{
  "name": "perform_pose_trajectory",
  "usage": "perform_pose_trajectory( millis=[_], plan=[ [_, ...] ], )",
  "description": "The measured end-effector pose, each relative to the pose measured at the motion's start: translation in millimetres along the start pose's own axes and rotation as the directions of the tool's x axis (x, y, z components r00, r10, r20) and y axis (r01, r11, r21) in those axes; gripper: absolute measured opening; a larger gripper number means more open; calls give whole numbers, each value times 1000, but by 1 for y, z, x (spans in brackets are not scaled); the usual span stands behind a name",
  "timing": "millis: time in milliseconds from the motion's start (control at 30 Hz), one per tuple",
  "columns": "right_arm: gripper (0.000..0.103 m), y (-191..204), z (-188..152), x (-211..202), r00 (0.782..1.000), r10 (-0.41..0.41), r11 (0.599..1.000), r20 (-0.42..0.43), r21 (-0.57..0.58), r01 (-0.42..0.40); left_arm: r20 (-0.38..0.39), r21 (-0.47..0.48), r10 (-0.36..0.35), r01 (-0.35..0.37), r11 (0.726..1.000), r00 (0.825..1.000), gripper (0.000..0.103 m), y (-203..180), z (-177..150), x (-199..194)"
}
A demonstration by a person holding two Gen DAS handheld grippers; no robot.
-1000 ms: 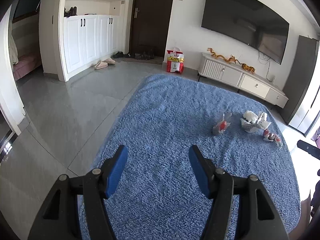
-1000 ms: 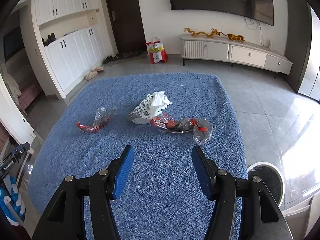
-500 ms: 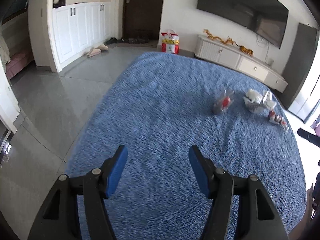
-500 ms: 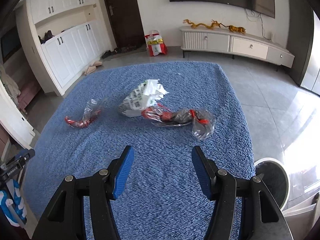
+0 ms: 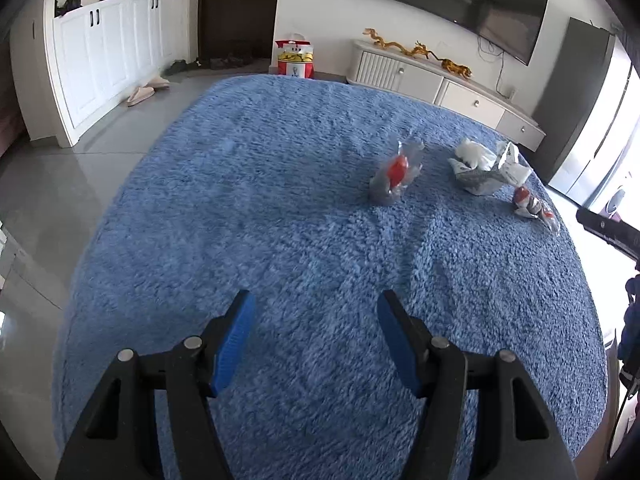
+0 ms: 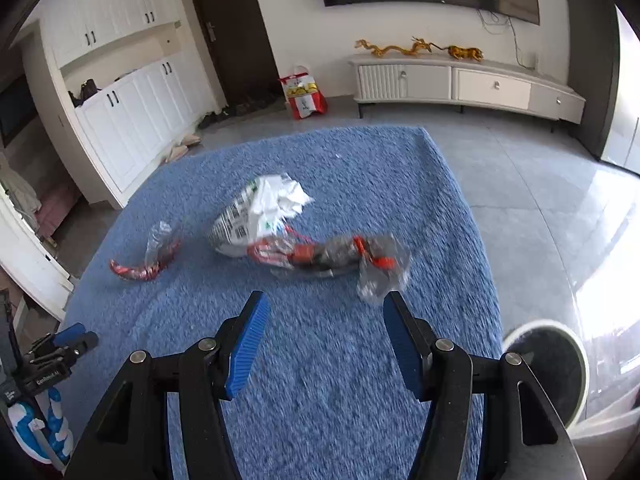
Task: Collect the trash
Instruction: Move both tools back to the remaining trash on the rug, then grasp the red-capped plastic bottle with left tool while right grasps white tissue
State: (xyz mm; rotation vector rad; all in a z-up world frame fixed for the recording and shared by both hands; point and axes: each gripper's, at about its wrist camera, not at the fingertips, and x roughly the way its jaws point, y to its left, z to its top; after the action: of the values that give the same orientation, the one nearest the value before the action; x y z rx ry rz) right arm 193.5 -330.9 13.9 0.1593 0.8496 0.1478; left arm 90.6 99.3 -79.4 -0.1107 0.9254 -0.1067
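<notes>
the clear red-printed wrapper (image 6: 332, 256) lies on the blue rug (image 6: 320, 360), long axis crosswise, just ahead of the right gripper (image 6: 324, 344); left gripper (image 5: 312, 340) is farther. both jaws open, empty.

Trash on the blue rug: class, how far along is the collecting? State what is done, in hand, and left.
Done: nothing visibly collected. In hand: nothing; the left claw and right claw are open and empty above the rug. Left: the small red-and-clear wrapper, the crumpled white printed bag and the long clear wrapper all lie on it.
</notes>
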Motion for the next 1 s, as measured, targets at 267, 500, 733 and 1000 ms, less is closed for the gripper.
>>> perform_pose_trajectory(
  millis=[267,500,733,1000],
  plan=[
    [59,3,37,22,999,27,999,44,-36,-25,13,29,-8,7,1000,1000,62,-10,25,13],
    [59,5,70,53,991,124,992,53,-15,-124,46,48,-14,12,999,999,62,-19,55,26],
    [59,22,99,94,984,176,983,-8,-52,-176,45,80,-25,21,997,999,62,-32,81,47],
    [60,24,101,133,978,184,982,-101,-33,-189,1,80,-34,34,996,999,62,-36,85,72]
  ],
)
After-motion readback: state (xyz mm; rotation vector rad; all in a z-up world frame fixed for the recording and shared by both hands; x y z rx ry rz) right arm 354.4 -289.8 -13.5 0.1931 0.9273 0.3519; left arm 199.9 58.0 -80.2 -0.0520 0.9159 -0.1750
